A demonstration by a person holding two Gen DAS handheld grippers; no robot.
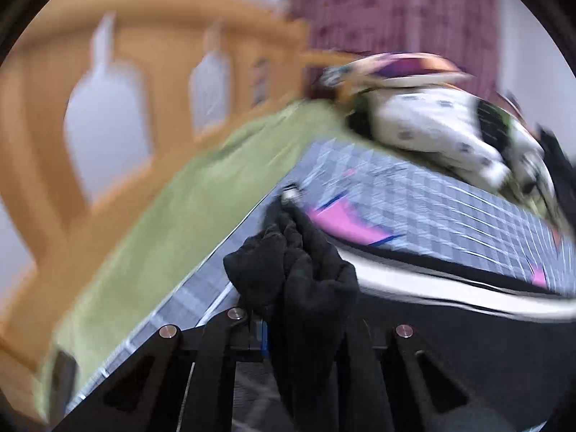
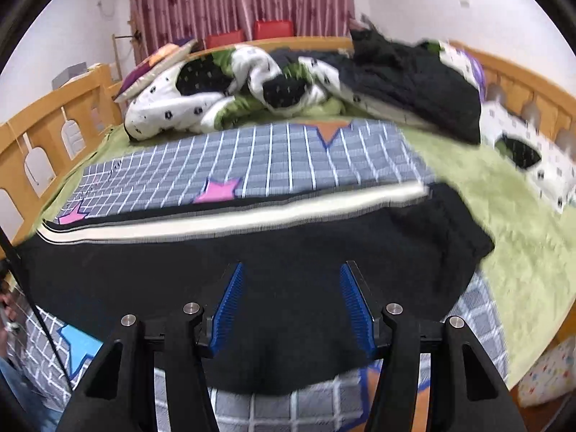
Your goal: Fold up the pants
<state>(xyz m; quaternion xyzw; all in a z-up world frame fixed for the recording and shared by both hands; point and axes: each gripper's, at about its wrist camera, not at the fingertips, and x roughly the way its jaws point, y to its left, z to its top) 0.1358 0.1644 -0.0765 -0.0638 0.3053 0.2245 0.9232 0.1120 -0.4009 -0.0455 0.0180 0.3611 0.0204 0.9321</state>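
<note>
The black pants with a white side stripe lie spread across a grey checked sheet on the bed. My right gripper is open just above the black cloth, blue pads apart and empty. In the blurred left wrist view my left gripper is shut on a bunched end of the black pants, lifted off the sheet; the cloth hides its fingers.
A crumpled white, black and green quilt and a dark pile of clothes lie at the far side of the bed. A wooden bed rail runs along the left; it also shows on the right. A green bedspread lies under the sheet.
</note>
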